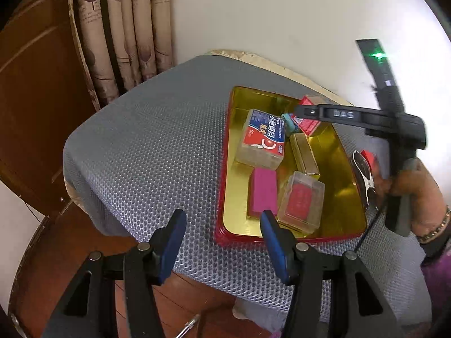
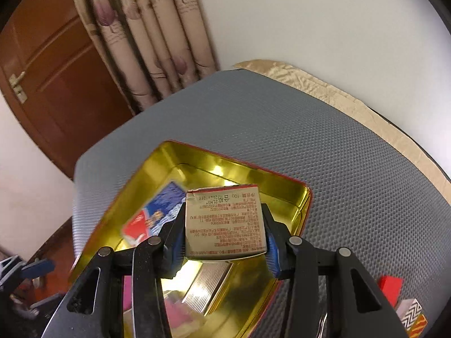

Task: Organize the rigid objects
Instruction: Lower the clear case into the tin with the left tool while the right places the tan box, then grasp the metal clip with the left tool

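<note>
A gold-lined tray with a red rim point(image 1: 342, 155) point(image 2: 157, 169) lies on a grey mesh mat. It holds a clear box with a blue and red label point(image 1: 263, 138) point(image 2: 152, 217), a gold box point(image 1: 304, 155), a pink block point(image 1: 263, 191) and a small clear box with red contents point(image 1: 301, 201). My right gripper point(image 2: 224, 239) point(image 1: 293, 119) is shut on a small red and cream printed carton point(image 2: 225, 222) point(image 1: 308, 124), held over the tray's far part. My left gripper point(image 1: 222, 225) is open and empty at the tray's near left corner.
The grey mat point(image 1: 155, 140) covers a cushioned stool with a gold fabric edge point(image 2: 338, 93). Sunglasses point(image 1: 365, 174) and a red box point(image 1: 370, 159) lie right of the tray. Small patterned and red boxes point(image 2: 406, 307) sit on the mat. Curtain point(image 1: 126, 28) and wooden door point(image 2: 56, 79) stand behind.
</note>
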The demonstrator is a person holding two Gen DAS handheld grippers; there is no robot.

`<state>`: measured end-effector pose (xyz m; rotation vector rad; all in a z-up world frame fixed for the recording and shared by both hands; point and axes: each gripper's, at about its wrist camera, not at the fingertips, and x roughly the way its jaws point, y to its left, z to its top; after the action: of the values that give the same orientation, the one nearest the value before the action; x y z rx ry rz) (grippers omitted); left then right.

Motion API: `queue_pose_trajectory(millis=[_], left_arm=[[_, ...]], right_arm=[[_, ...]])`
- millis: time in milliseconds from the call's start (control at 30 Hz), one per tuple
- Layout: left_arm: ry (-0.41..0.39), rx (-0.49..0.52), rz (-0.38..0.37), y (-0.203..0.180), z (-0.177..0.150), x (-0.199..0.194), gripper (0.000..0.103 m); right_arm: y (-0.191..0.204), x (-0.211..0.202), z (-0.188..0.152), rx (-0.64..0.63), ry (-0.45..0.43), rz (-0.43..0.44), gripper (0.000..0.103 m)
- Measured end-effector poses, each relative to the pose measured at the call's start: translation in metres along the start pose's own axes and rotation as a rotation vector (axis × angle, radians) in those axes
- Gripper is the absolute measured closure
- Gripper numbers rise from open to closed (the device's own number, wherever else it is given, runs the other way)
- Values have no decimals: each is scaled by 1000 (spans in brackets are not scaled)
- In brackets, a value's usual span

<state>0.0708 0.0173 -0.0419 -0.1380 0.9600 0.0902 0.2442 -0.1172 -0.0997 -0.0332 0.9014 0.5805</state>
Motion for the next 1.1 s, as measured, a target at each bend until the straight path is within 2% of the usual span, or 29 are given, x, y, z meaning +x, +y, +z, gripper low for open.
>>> queue_pose_trajectory(millis=[233, 300, 333, 433, 500, 533, 600, 667, 700, 733, 833, 1000, 1100], left_arm=[[35, 9, -17, 0, -1, 6, 47], [38, 9, -8, -1, -2, 6, 47], [40, 10, -6, -1, -2, 6, 47], [20, 19, 7, -2, -4, 4, 47], [0, 38, 26, -5, -5, 1, 47], [-11, 50, 32, -7, -5, -1, 47], [-38, 73, 39, -12, -9, -7, 47], [-66, 103, 44, -17, -11, -12, 47], [-77, 118, 42, -20, -12, -15, 47], [-90, 136, 35, -24, -13, -17, 47], [-115, 213, -31, -41, -19, -26, 47], [-57, 350, -198, -83, -33, -39, 47], [0, 397, -301, -111, -34, -44, 47]], right_arm=[[-6, 14, 3, 25, 8, -44, 58], [-10, 11, 2, 49, -5, -29, 47], [-11, 9, 2, 56, -16, -2, 46], [-14, -17, 0, 82, -107, 16, 45], [-17, -53, -11, 100, -203, 10, 45], [-19, -69, -19, 102, -236, -16, 44], [-30, -115, -50, 111, -314, -131, 30], [-46, -147, -81, 129, -353, -243, 20], [-61, -168, -107, 144, -358, -329, 19], [-71, -178, -121, 152, -349, -374, 19], [-113, -205, -182, 189, -252, -581, 19], [-160, -230, -265, 289, -155, -693, 19], [-168, -234, -294, 317, -135, -703, 19]])
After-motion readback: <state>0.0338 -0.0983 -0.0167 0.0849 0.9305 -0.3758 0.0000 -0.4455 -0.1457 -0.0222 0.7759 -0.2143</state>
